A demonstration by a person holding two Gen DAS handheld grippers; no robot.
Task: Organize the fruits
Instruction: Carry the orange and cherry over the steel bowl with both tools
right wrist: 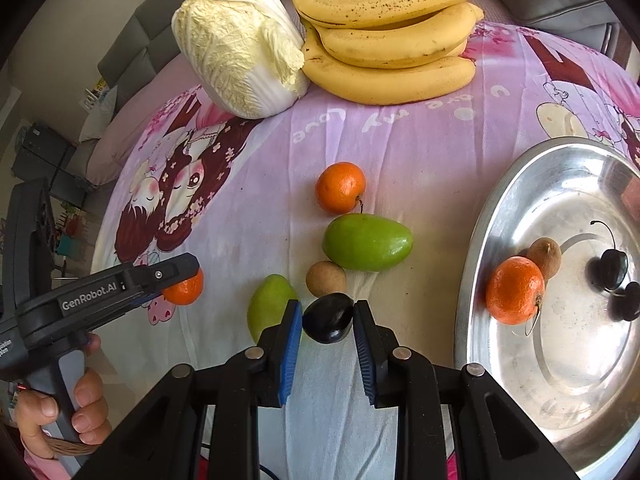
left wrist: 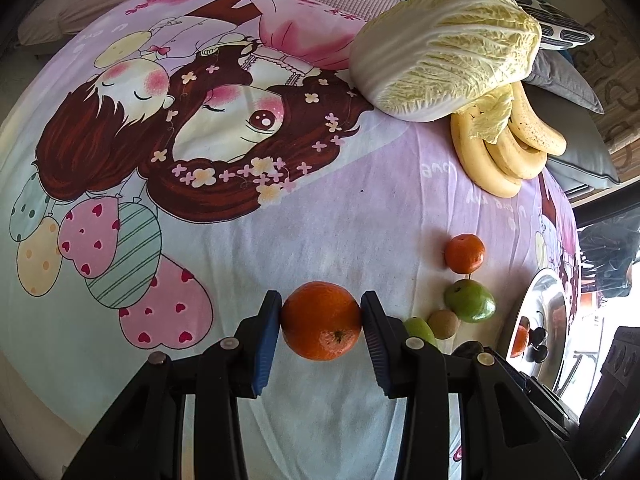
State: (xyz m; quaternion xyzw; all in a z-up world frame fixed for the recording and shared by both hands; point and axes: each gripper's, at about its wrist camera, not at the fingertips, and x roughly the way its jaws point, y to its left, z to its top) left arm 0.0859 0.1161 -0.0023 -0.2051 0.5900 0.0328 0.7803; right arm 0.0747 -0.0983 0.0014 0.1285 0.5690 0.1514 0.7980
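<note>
My left gripper is shut on a mandarin orange, its blue pads pressing both sides, just above the printed bedsheet. The right wrist view shows this orange at the left, held by a person's hand. My right gripper is shut on a small dark plum-like fruit. Loose on the sheet lie another orange, a large green fruit, a small brown fruit and a second green fruit. A metal plate at the right holds an orange, a brown fruit and dark cherries.
A napa cabbage and a bunch of bananas lie at the far side of the sheet. Grey cushions sit behind them. The sheet stretches bare to the left of the fruits.
</note>
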